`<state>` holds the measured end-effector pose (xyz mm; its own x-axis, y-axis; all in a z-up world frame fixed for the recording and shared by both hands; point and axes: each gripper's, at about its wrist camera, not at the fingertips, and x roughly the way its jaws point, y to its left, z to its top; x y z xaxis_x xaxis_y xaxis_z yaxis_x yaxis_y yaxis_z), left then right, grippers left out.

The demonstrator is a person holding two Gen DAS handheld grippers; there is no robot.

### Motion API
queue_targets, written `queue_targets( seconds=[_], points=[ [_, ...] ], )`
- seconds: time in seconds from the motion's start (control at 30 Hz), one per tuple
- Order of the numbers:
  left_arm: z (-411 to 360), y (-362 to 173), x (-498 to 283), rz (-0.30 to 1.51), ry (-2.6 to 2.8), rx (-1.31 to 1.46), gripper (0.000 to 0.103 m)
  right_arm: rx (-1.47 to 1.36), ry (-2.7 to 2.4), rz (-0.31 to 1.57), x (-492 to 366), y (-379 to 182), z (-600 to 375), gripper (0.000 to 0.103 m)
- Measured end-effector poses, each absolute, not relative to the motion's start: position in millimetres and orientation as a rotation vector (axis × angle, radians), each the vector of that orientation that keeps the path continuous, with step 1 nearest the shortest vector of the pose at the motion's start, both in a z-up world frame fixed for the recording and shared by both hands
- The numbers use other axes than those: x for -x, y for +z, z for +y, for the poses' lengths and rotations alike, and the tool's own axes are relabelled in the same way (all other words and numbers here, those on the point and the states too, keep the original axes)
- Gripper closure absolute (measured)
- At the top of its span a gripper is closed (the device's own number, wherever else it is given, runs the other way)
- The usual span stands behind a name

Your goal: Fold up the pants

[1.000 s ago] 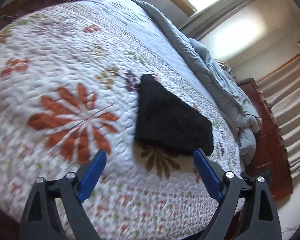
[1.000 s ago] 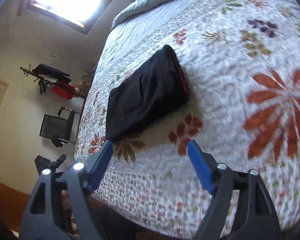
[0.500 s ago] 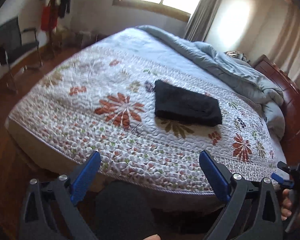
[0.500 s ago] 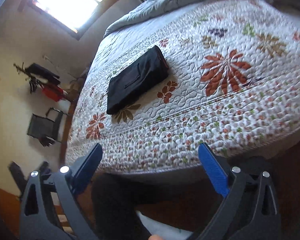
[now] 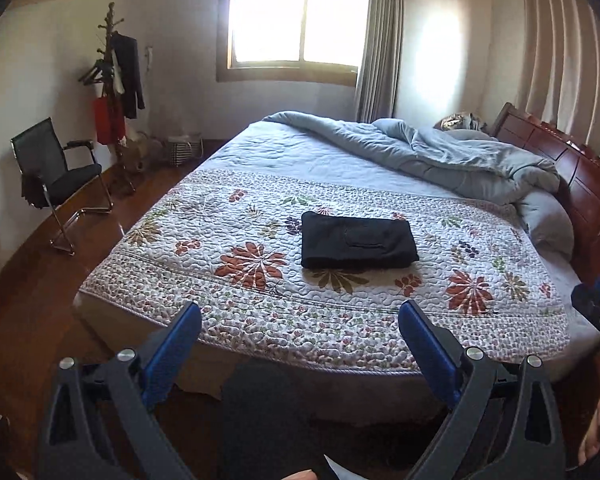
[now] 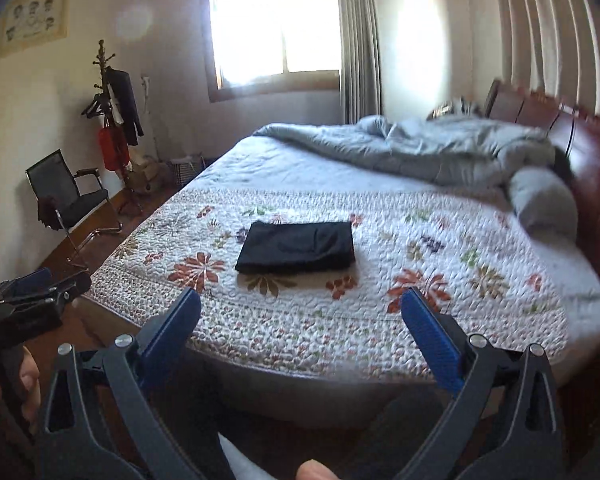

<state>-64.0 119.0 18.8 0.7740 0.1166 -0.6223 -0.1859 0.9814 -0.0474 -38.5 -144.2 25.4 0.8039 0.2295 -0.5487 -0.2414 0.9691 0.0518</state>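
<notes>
The black pants (image 5: pixel 356 245) lie folded into a flat rectangle on the floral quilt (image 5: pixel 260 296), near the bed's middle; they also show in the right wrist view (image 6: pixel 298 246). My left gripper (image 5: pixel 300 316) is open and empty, held back off the foot edge of the bed, well short of the pants. My right gripper (image 6: pixel 300 304) is open and empty too, likewise back from the bed edge. The right gripper shows at the right edge of the left wrist view (image 5: pixel 598 312), and the left gripper at the left edge of the right wrist view (image 6: pixel 32 292).
A rumpled grey duvet (image 5: pixel 440 156) is piled toward the wooden headboard (image 5: pixel 572 168). A black chair (image 5: pixel 56 176) and a coat rack (image 5: pixel 114 76) stand by the left wall on the wooden floor. A window (image 5: pixel 296 20) is at the back.
Both grippers have pulled far back and levelled, from just above the quilt near the pants to beyond the bed's edge. The pants have not moved.
</notes>
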Motion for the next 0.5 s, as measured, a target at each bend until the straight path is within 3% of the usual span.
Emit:
queue_targets(
  seconds=[0.5],
  points=[
    [105,36,96,0.559,0.139,0.117,0.004,0.036,0.254,0.669,47,16,-119,0.003]
  ],
)
